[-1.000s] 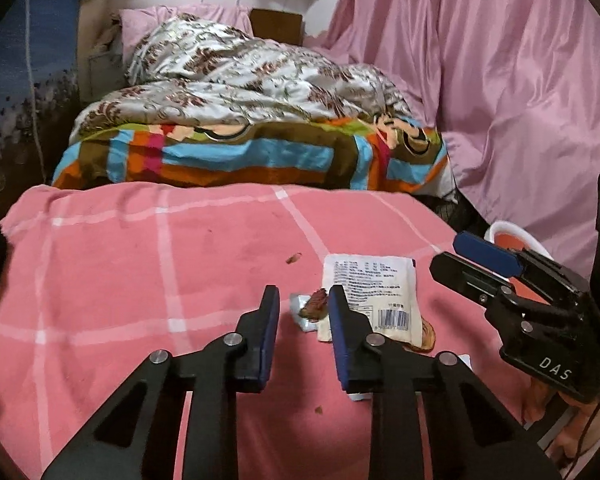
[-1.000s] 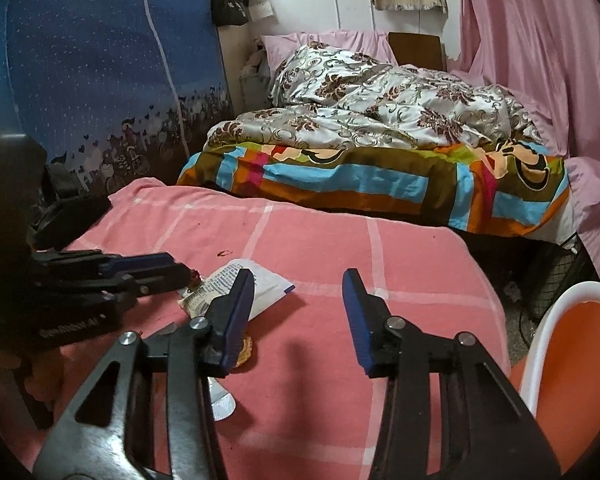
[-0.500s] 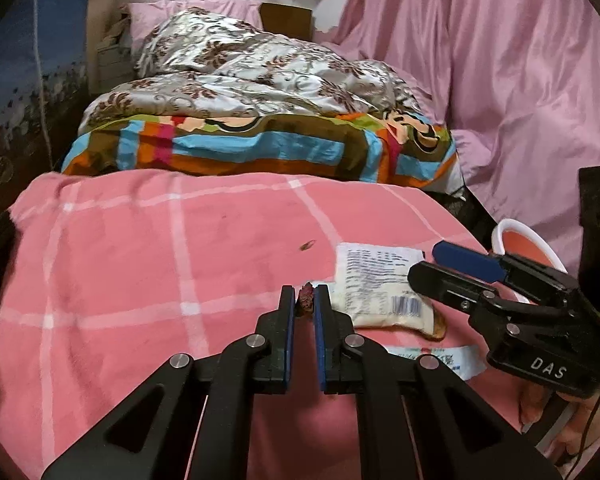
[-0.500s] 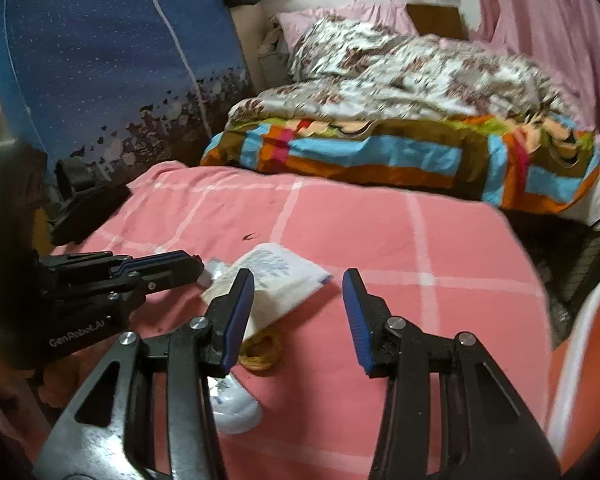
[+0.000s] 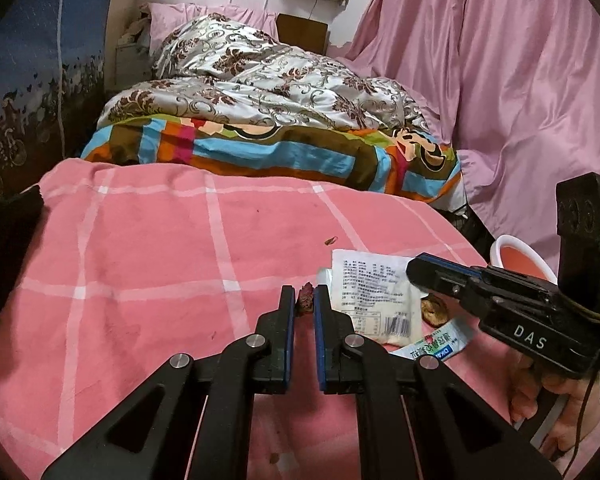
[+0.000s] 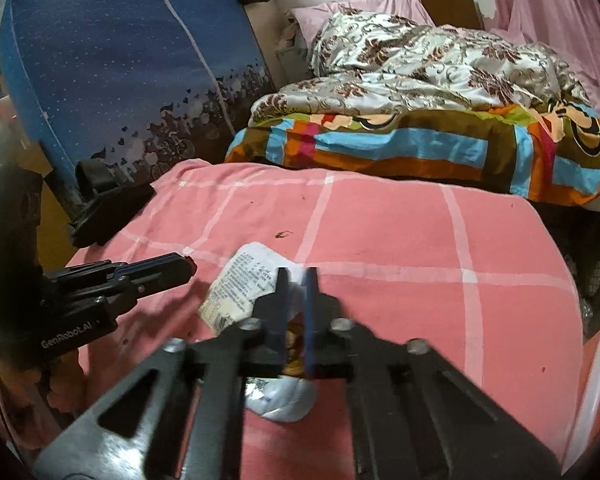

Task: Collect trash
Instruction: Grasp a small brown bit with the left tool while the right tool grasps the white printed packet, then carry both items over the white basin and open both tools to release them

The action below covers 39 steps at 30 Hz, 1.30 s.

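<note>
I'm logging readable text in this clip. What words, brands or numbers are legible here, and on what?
"DAS": white letters on the right gripper body.
"GenRobot.AI": on the left gripper body.
"DKA...": partial white-on-blue letters on the small sachet; the rest is unreadable.
White packet: dense printed text and a barcode, too small to read.
Nothing else carries legible text.

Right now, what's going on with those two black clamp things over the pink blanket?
A person is picking litter off the pink checked blanket with a hand-held gripper in each hand. The left gripper is shut on a small dark red scrap. The right gripper is nearly closed over the white printed packet; blur hides whether it actually grips it. A brown crumb and a blue-and-white wrapper lie on the blanket beside the packet. An orange bin with a white rim sits at the right edge.
</note>
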Tool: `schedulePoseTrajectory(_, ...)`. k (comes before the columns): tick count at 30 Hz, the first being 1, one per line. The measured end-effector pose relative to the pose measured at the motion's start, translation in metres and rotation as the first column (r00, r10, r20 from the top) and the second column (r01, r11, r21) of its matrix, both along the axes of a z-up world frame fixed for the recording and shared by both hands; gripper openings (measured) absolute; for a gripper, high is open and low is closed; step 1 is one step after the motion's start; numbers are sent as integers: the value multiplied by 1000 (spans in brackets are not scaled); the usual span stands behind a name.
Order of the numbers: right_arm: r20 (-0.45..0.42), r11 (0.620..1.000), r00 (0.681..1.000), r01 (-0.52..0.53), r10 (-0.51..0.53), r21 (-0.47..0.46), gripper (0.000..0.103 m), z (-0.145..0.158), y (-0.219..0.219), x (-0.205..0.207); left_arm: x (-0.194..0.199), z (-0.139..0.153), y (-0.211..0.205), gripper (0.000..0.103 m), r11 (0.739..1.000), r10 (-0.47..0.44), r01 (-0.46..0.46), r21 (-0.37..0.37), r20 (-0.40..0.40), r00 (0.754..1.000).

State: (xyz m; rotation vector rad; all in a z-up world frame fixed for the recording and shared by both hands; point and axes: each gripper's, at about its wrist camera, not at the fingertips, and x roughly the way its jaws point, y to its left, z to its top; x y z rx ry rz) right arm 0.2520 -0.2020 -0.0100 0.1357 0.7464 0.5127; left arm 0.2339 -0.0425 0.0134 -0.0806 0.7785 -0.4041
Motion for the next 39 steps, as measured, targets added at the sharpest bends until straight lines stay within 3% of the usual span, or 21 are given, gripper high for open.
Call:
schedulePoseTrajectory(7,54,999,998,-18,16,43,7,9,2,-12,-13,4,7,7,1000,23,-23,-2,22,999)
schedulePoseTrajectory(13,136,999,990,-30,27,17,7,25,2,-35,-33,10,11,7,1000,24,-24,-2,73,997)
schedulePoseTrajectory(18,115,1000,993,-23,21,20,7,24,-9,-44,-46,10,7,7,1000,3,-4,12,69,998)
schedulePoseTrajectory(24,73,996,996,-53,47,76,10,18,-17,-43,-47,2,2,7,999,7,-7,40,4,1000)
schedulePoseTrajectory(28,51,992,996,-74,69,102,17,13,-11,-39,-44,-2,9,7,999,34,-34,17,-26,999)
schedulePoseTrajectory(32,63,993,994,-96,92,69,33,13,5,-36,-42,-4,22,7,998,55,-55,-12,-52,997)
schedulePoseTrajectory(39,126,988,980,-152,152,-8,42,17,35,-43,-44,-2,43,7,994,87,-91,-54,-72,994)
